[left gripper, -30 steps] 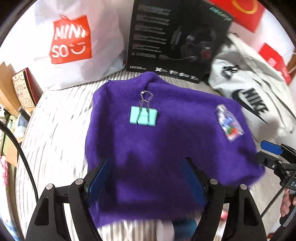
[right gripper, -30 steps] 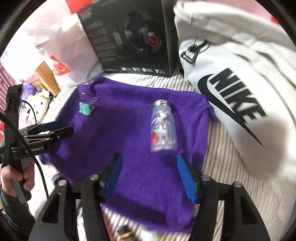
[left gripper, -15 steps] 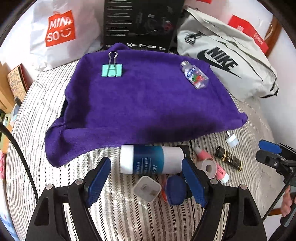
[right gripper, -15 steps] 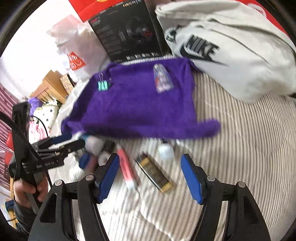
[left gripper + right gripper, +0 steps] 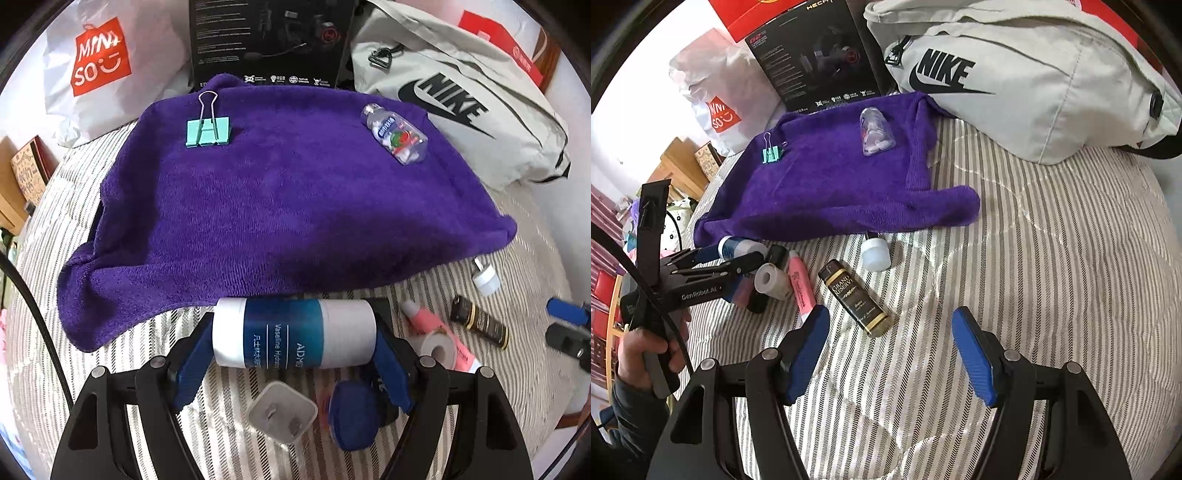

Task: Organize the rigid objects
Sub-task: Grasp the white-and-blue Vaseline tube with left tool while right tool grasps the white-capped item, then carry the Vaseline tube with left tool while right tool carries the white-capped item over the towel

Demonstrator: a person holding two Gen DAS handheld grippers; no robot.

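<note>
Left tool (image 5: 293, 354) is straddling the one blue-and-white Vaseline bottle (image 5: 293, 334), which is lying on its side on the striped bed (image 5: 1052, 258) just below the purple towel (image 5: 288, 192). Its pads are sitting at both bottle ends; can't tell if they're actually pinching. Right tool (image 5: 890, 360) is hovering spread wide over bare bedding, holding nothing.

Count: on the towel, one teal binder clip (image 5: 208, 132) and one clear mini bottle (image 5: 399, 134). On the bed, one pink tube (image 5: 800, 286), one tape roll (image 5: 772, 280), one gold-and-black tube (image 5: 858, 295), one small white cap (image 5: 875, 254).

Left wrist view only is showing one white charger plug (image 5: 282, 411) and one dark blue round piece (image 5: 354, 413) under the bottle. Right wrist view only is showing the left hand (image 5: 646, 354) gripping the left tool's handle.

Behind: one Nike bag (image 5: 1034, 85), one black headset box (image 5: 269, 40), one Miniso bag (image 5: 107, 55).
</note>
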